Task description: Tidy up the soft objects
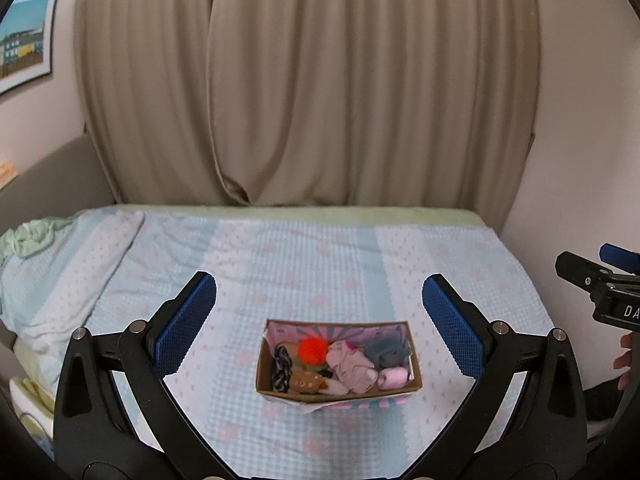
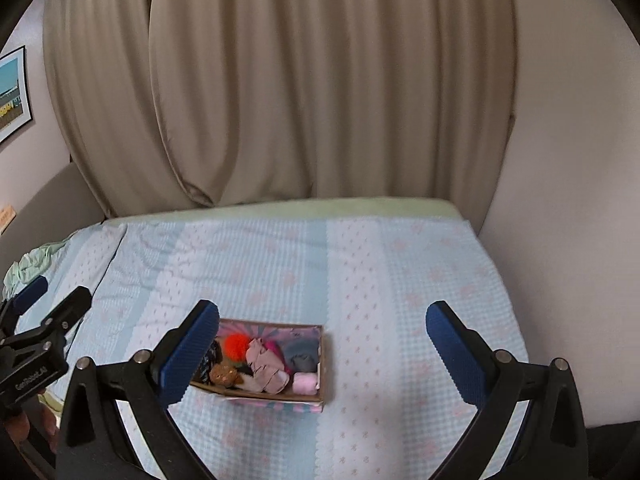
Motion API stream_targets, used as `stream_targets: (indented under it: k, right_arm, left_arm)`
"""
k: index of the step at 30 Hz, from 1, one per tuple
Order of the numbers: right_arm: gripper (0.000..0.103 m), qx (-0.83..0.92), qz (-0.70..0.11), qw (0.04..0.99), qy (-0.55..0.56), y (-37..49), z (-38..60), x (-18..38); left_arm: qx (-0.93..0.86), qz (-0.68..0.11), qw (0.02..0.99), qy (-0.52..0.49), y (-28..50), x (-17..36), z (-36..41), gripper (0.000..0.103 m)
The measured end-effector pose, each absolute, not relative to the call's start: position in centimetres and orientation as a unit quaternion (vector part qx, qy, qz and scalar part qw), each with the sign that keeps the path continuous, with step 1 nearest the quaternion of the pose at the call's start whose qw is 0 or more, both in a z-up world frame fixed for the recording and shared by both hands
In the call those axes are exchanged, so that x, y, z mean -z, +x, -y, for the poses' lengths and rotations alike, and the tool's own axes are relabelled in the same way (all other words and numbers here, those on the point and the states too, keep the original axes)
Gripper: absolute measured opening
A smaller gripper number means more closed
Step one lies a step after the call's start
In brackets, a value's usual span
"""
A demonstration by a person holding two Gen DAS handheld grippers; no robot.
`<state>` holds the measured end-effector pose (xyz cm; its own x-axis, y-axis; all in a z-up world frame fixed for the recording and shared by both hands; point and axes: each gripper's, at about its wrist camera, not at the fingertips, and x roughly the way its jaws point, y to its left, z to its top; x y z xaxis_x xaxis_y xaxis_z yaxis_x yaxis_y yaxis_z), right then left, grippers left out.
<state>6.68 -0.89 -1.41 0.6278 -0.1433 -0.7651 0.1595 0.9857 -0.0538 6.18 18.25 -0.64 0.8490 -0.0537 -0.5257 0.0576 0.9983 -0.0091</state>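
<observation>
Above the cardboard box (image 1: 339, 385), both the left gripper (image 1: 319, 312) and right gripper (image 2: 322, 340) hung spread wide and empty. The soft objects (image 1: 352, 366) all lay inside the box; sorting looked finished, so next would likely be withdrawing.

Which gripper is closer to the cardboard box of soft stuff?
Left, slightly: the left gripper hangs centered over the box; the right gripper sits off to its right.
</observation>
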Motion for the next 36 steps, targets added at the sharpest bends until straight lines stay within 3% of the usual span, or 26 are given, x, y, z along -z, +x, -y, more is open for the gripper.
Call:
stream_targets:
  k: [12, 36]
  right_arm:
    - [0.103, 0.101, -0.378, 0.92, -0.008, 3.1, 2.1, -1.0]
    - [0.103, 0.097, -0.369, 0.924, -0.007, 3.4, 3.1, -1.4]
  left_arm:
    - [0.026, -0.243, 0.97, 0.016, 3.1, -0.7, -16.6, 0.103]
    - [0.023, -0.236, 0.971, 0.018, 3.0, -0.9, -15.9, 0.103]
